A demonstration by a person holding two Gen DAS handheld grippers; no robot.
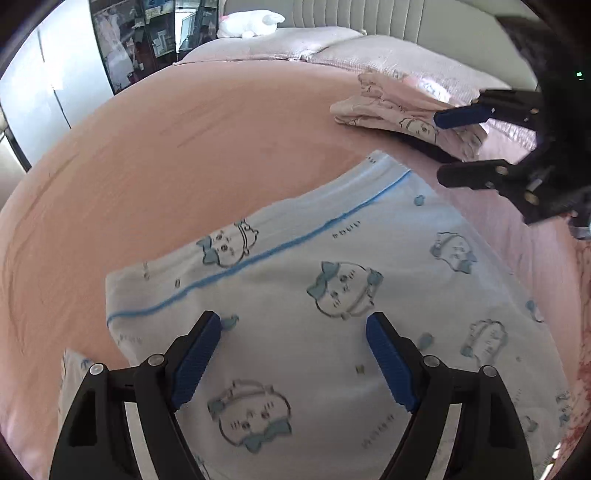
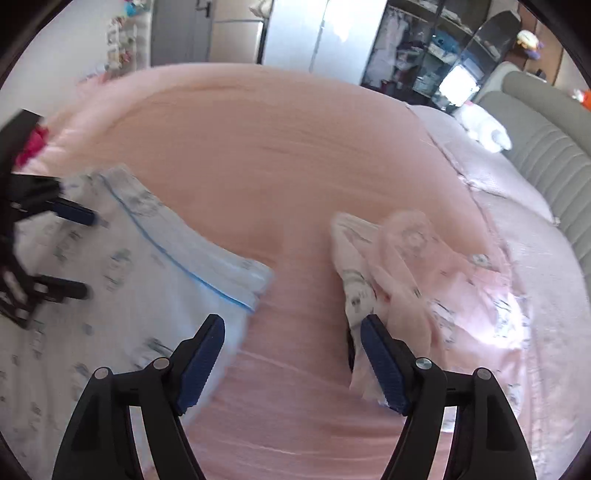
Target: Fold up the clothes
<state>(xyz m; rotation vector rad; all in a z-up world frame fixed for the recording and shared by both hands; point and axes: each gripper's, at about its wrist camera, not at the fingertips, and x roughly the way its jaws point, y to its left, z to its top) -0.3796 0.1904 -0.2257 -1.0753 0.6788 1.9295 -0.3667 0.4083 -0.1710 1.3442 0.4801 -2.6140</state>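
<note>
Soft daylight, strong fisheye bending at the dark rims; the right wrist view is motion-blurred, the left sharper.

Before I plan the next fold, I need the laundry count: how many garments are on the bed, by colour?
Light blue garment, flat, cartoon print, blue stripe: 1
Pink garment, bunched, similar print: 1
Total: 2
Both lie on the pink bedspread, apart from each other.

A home bedroom: a pink-sheeted bed [image 1: 184, 147], padded headboard [image 1: 369, 18], and an open wardrobe [image 2: 424, 48].
</note>
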